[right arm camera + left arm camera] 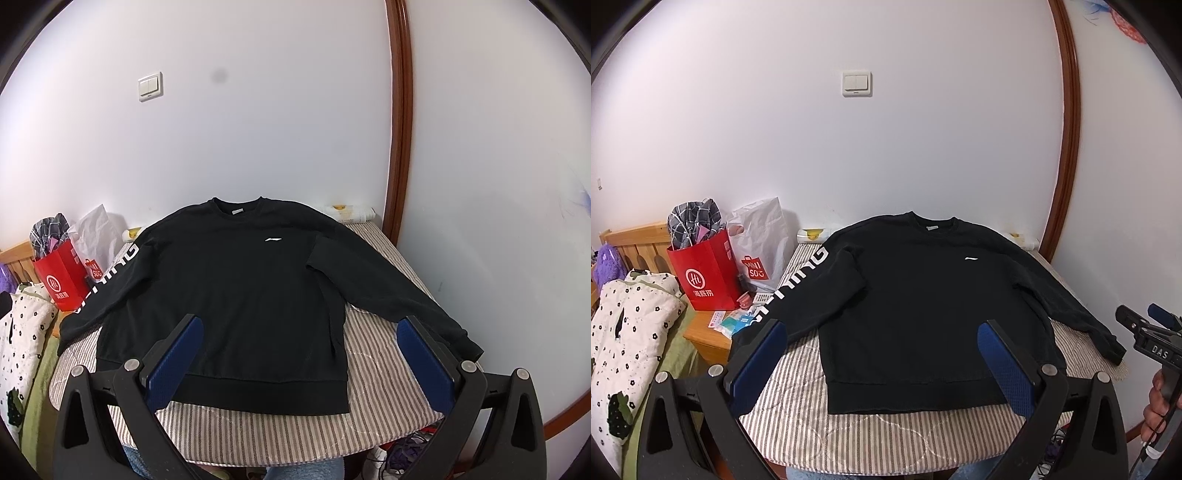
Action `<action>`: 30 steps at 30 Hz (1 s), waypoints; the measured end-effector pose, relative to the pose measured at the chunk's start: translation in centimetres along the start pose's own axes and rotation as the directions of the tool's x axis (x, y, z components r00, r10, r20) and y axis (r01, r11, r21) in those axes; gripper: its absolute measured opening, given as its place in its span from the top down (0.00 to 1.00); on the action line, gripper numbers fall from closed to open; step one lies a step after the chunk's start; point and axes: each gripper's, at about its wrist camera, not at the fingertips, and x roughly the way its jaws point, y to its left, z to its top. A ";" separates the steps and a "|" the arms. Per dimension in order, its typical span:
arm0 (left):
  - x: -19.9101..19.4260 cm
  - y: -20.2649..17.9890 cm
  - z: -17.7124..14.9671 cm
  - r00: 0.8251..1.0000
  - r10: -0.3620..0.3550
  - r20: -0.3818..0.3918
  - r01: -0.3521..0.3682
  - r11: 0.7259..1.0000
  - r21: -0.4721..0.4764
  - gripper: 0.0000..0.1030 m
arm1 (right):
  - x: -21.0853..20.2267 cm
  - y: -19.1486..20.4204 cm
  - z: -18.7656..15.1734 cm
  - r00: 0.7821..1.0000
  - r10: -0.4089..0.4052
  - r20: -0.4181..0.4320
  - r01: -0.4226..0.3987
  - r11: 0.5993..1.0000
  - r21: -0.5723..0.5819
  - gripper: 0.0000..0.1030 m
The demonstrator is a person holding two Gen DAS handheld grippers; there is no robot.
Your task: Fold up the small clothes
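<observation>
A black long-sleeved sweatshirt [916, 295] lies flat, front up, on a striped table cover [886, 435], collar at the far side, both sleeves spread out. Its left sleeve carries white lettering [798, 284]. My left gripper [882, 365] is open and empty, held above the near hem. My right gripper [301, 363] is open and empty, above the hem's right part of the sweatshirt [229, 288]. The right gripper also shows at the right edge of the left wrist view [1152, 339].
A red paper bag [705, 273] with checked cloth and a white plastic bag [762, 243] stand on a wooden stand at the left. A floral quilt [624, 343] lies at the far left. A white wall [886, 155] backs the table; a brown door frame [1067, 147] is at the right.
</observation>
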 end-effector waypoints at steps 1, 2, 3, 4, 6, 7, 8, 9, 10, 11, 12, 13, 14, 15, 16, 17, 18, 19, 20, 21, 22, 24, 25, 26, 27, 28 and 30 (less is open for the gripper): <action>0.5 0.2 0.0 1.000 0.002 -0.009 -0.002 1.000 -0.008 0.00 | 0.2 0.0 -0.1 1.000 -0.001 -0.003 0.001 1.000 -0.003 0.00; 1.0 0.5 0.0 1.000 0.002 -0.015 -0.003 1.000 -0.017 0.00 | 0.4 0.1 -0.2 1.000 -0.002 -0.006 0.002 1.000 -0.006 0.00; 1.5 0.8 -0.1 1.000 0.002 -0.021 -0.003 1.000 -0.027 0.00 | 0.8 0.2 -0.4 1.000 -0.004 -0.010 0.004 1.000 -0.011 0.00; 2.2 1.1 -0.1 1.000 0.003 -0.030 -0.004 0.999 -0.039 0.00 | 1.2 0.2 -0.5 1.000 -0.005 -0.015 0.005 1.000 -0.014 0.00; 3.7 1.9 -0.4 0.999 0.004 -0.053 -0.007 0.998 -0.065 0.00 | 2.2 0.3 -0.9 1.000 -0.008 -0.030 0.007 1.000 -0.019 0.00; 4.9 2.5 -0.6 0.997 0.001 -0.071 -0.007 0.996 -0.089 0.00 | 2.7 0.3 -1.0 0.999 -0.008 -0.034 0.007 1.000 -0.018 0.00; 5.6 3.0 -0.8 0.997 -0.003 -0.082 -0.005 0.995 -0.104 0.00 | 3.4 0.3 -1.2 0.999 -0.006 -0.041 0.006 1.000 -0.015 0.00; 6.6 3.6 -1.1 0.995 -0.004 -0.099 -0.008 0.992 -0.125 0.00 | 4.2 0.3 -1.4 0.999 -0.003 -0.051 0.003 1.000 -0.011 0.00; 7.6 4.1 -1.4 0.994 0.000 -0.111 -0.015 0.990 -0.138 0.00 | 4.9 0.3 -1.6 0.998 -0.001 -0.059 0.001 1.000 -0.010 0.00; 8.2 4.5 -1.7 0.993 0.003 -0.118 -0.020 0.989 -0.145 0.00 | 5.7 0.4 -1.7 0.998 -0.001 -0.070 0.000 1.000 -0.009 0.00; 8.9 4.9 -1.9 0.992 0.003 -0.126 -0.022 0.988 -0.150 0.00 | 6.7 0.5 -1.9 0.997 -0.002 -0.080 0.002 1.000 -0.007 0.00; 10.2 5.5 -2.3 0.990 0.008 -0.143 -0.030 0.987 -0.157 0.00 | 7.5 0.5 -2.0 0.996 -0.004 -0.088 0.003 1.000 -0.006 0.00; 10.9 5.8 -2.5 0.988 0.015 -0.154 -0.040 0.986 -0.162 0.00 | 8.5 0.6 -2.2 0.995 -0.005 -0.100 0.004 1.000 -0.004 0.00; 11.9 6.4 -2.9 0.986 0.021 -0.164 -0.050 0.984 -0.171 0.00 | 9.6 0.6 -2.4 0.993 -0.002 -0.116 0.002 1.000 0.000 0.00; 12.5 6.7 -3.0 0.985 0.022 -0.170 -0.053 0.983 -0.178 0.00 | 10.7 0.7 -2.5 0.991 0.004 -0.131 -0.004 1.000 0.000 0.00; 13.5 7.3 -3.3 0.983 0.024 -0.184 -0.060 0.980 -0.191 0.00 | 11.5 0.8 -2.6 0.990 0.006 -0.139 -0.006 1.000 -0.001 0.00; 14.3 7.8 -3.5 0.980 0.029 -0.198 -0.069 0.977 -0.202 0.00 | 12.5 0.9 -2.7 0.989 0.006 -0.149 -0.006 1.000 -0.003 0.00; 15.4 8.6 -3.9 0.974 0.042 -0.223 -0.093 0.970 -0.225 0.00 | 13.7 1.0 -2.8 0.988 0.004 -0.157 -0.004 1.000 -0.005 0.00; 16.1 9.2 -4.2 0.971 0.047 -0.235 -0.106 0.964 -0.245 0.00 | 14.3 1.1 -2.8 0.987 0.004 -0.160 -0.005 1.000 -0.005 0.00; 16.8 9.8 -4.5 0.969 0.048 -0.244 -0.115 0.957 -0.267 0.00 | 15.3 1.2 -2.8 0.986 0.003 -0.166 -0.004 1.000 -0.004 0.00; 17.9 10.8 -5.0 0.964 0.050 -0.261 -0.129 0.946 -0.297 0.00 | 16.3 1.3 -2.8 0.985 -0.001 -0.172 0.001 1.000 0.001 0.00; 19.4 11.9 -5.6 0.956 0.066 -0.285 -0.159 0.935 -0.318 0.02 | 17.7 1.4 -2.7 0.985 0.002 -0.175 0.000 1.000 0.010 0.00; 20.0 12.3 -5.9 0.953 0.073 -0.294 -0.171 0.931 -0.324 0.03 | 18.4 1.4 -2.7 0.984 0.005 -0.177 -0.003 1.000 0.014 0.00; 21.0 12.9 -6.2 0.948 0.079 -0.307 -0.184 0.926 -0.329 0.05 | 19.1 1.6 -2.6 0.984 0.008 -0.181 -0.005 1.000 0.017 0.00; 21.9 13.4 -6.4 0.945 0.080 -0.318 -0.191 0.923 -0.335 0.06 | 19.8 1.8 -2.6 0.983 0.009 -0.184 -0.006 1.000 0.016 0.00; 22.8 13.8 -6.6 0.942 0.078 -0.326 -0.194 0.920 -0.342 0.08 | 20.4 2.0 -2.6 0.983 0.008 -0.185 -0.006 1.000 0.012 0.00; 24.1 14.6 -6.8 0.939 0.074 -0.335 -0.199 0.912 -0.358 0.11 | 21.8 2.5 -2.5 0.982 -0.002 -0.191 0.002 1.000 -0.002 0.00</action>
